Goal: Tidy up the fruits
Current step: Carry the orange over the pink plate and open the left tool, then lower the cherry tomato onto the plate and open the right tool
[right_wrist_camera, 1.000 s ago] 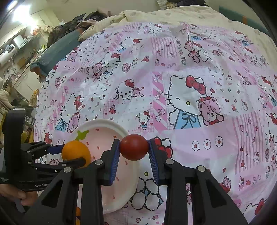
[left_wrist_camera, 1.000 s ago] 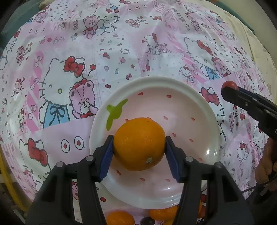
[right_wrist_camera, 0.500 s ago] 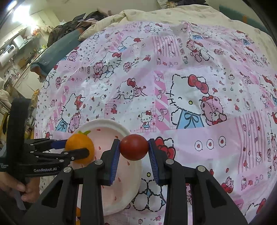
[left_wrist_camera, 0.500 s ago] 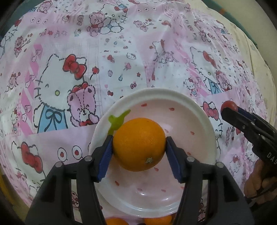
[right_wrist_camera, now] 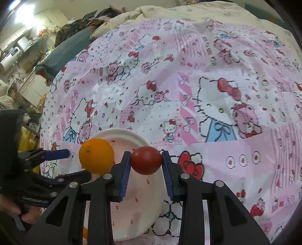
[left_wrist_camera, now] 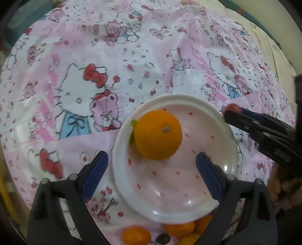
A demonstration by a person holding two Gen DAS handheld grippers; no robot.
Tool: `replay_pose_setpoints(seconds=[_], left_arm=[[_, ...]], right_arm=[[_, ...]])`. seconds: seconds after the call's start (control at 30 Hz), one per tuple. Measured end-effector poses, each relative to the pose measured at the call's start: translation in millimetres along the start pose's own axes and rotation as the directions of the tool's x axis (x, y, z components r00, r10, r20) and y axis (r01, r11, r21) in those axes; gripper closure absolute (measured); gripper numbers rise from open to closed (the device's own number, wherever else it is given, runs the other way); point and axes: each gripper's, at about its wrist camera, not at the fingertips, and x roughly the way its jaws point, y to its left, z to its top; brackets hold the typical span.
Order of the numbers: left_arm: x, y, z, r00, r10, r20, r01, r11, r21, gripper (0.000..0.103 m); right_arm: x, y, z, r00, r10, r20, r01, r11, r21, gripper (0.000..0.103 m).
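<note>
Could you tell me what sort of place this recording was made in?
Most likely a lived-in home, perhaps a bedroom or a one-room flat: the plate rests on a cartoon-print cloth spread over what looks like a bed, with a rumpled cream quilt behind and kitchen cabinets beyond.

No legible text anywhere. The pink cartoon-cat cloth [right_wrist_camera: 188,84] carries small lettered stripes near its far edge, too blurred to read. Nothing readable on the plate [left_wrist_camera: 217,207].

Cluttered, perhaps kitchen shelving [right_wrist_camera: 17,54] behind
</note>
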Motion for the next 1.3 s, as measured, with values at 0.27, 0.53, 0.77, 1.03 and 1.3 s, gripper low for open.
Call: replay_pose_setpoints(seconds=[0.27, 0.53, 0.77, 1.03, 1.3], left_arm=[[-40, 15, -27, 0.999, 0.031, 0.013, -0.03, 0.996, -0.081, 0.011], [-52, 14, -49, 0.988, 0.131, 0.083, -0.126, 0.99, -0.057, 0.011], [-52, 11, -46, 0.983, 0.144, 0.113, -0.14, 0.989, -0.041, 0.011], [-52, 12, -49, 0.984, 0.143, 0.105, -0.14, 0.989, -0.041, 0.011], [-59, 12, -57, 0.986, 0.129, 0.104, -0.126, 0.991, -0.031, 0.011]], right_arm=[[32, 18, -1, 0.997, 0.006, -0.078, -0.011, 0.998, -0.057, 0.069], [43, 22, 5, 0.997, 0.004, -0.083, -0.009, 0.998, -0.063, 0.068], [40, 23, 5, 0.997, 0.023, -0.073, -0.027, 0.998, -0.053, 0.067], [34, 21, 8, 0.997, 0.04, -0.071, -0.043, 0.998, -0.035, 0.053], [-2, 21, 13, 0.998, 0.054, 0.032, -0.053, 0.999, -0.008, 0.023]])
